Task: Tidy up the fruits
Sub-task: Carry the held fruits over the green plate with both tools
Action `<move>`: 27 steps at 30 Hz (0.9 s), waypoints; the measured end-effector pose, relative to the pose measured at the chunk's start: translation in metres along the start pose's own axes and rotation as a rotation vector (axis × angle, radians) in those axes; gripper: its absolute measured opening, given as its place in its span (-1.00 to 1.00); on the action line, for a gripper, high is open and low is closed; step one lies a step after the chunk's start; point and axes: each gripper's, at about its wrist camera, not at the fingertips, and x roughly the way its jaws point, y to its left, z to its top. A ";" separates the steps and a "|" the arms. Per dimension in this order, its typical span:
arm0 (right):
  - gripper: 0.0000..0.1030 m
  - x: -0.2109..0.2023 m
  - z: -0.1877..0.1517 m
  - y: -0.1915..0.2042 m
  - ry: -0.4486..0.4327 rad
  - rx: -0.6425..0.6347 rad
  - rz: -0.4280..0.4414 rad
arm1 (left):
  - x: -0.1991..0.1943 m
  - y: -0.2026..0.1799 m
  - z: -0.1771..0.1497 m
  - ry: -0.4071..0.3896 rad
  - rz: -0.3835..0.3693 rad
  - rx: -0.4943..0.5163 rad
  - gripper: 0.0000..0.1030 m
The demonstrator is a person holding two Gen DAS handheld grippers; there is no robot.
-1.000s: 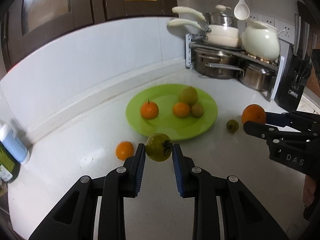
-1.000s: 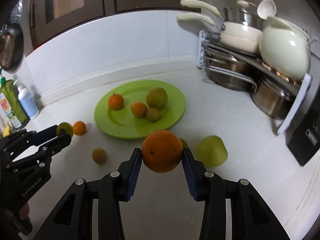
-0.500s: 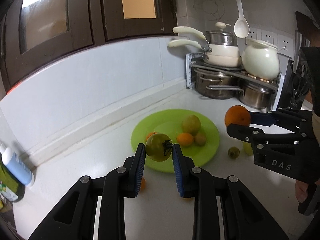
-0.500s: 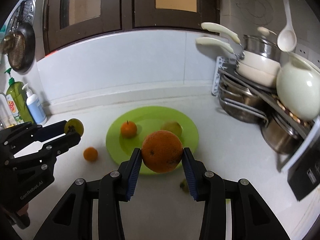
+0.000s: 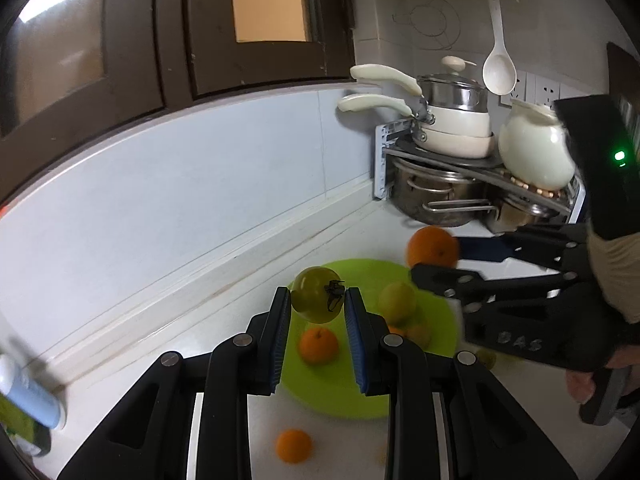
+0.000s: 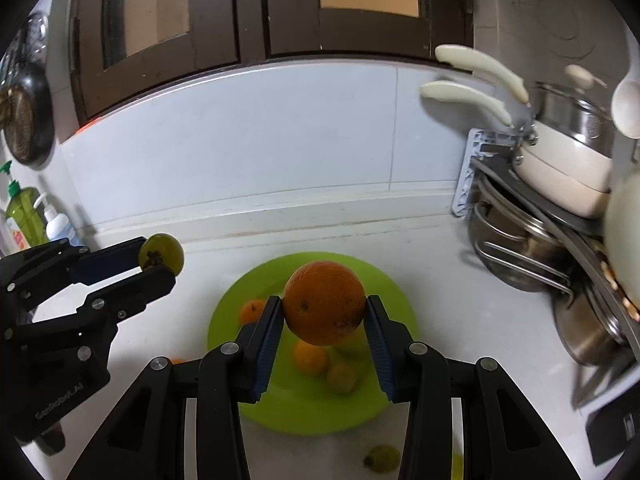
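We see the left hand-held gripper (image 5: 316, 312) squeezing a green tomato (image 5: 317, 300) — the right hand-held gripper (image 6: 324, 320) squeezes a big orange (image 6: 324, 303) — green plate (image 6: 394, 292) below, at 6 o'clock.

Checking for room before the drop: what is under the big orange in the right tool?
Beneath the big orange lies the green plate, holding a small orange and a greenish fruit. The orange covers part of the plate and another pale fruit.

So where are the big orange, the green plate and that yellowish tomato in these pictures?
big orange (image 6: 324, 302), right wrist view, middle of its peel.
green plate (image 6: 394, 292), right wrist view, bare far-right rim.
yellowish tomato (image 5: 312, 298), left wrist view, smooth skin left of the stem.
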 end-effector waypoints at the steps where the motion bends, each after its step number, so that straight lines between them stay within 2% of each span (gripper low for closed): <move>1: -0.18 0.007 0.004 -0.002 0.013 0.003 0.011 | 0.005 0.000 0.004 0.008 -0.003 0.000 -0.46; 8: -0.18 0.052 0.024 -0.017 0.119 0.031 0.037 | 0.038 -0.003 0.018 0.077 -0.030 0.041 -0.46; 16: -0.18 0.091 0.028 -0.025 0.213 0.039 0.045 | 0.097 0.006 0.011 0.225 -0.099 0.017 -0.46; 22: -0.18 0.108 0.026 -0.027 0.248 0.026 0.040 | 0.127 0.010 0.002 0.300 -0.104 0.022 -0.46; 27: -0.18 0.122 0.023 -0.029 0.278 0.018 0.046 | 0.140 0.010 -0.002 0.330 -0.117 0.024 -0.46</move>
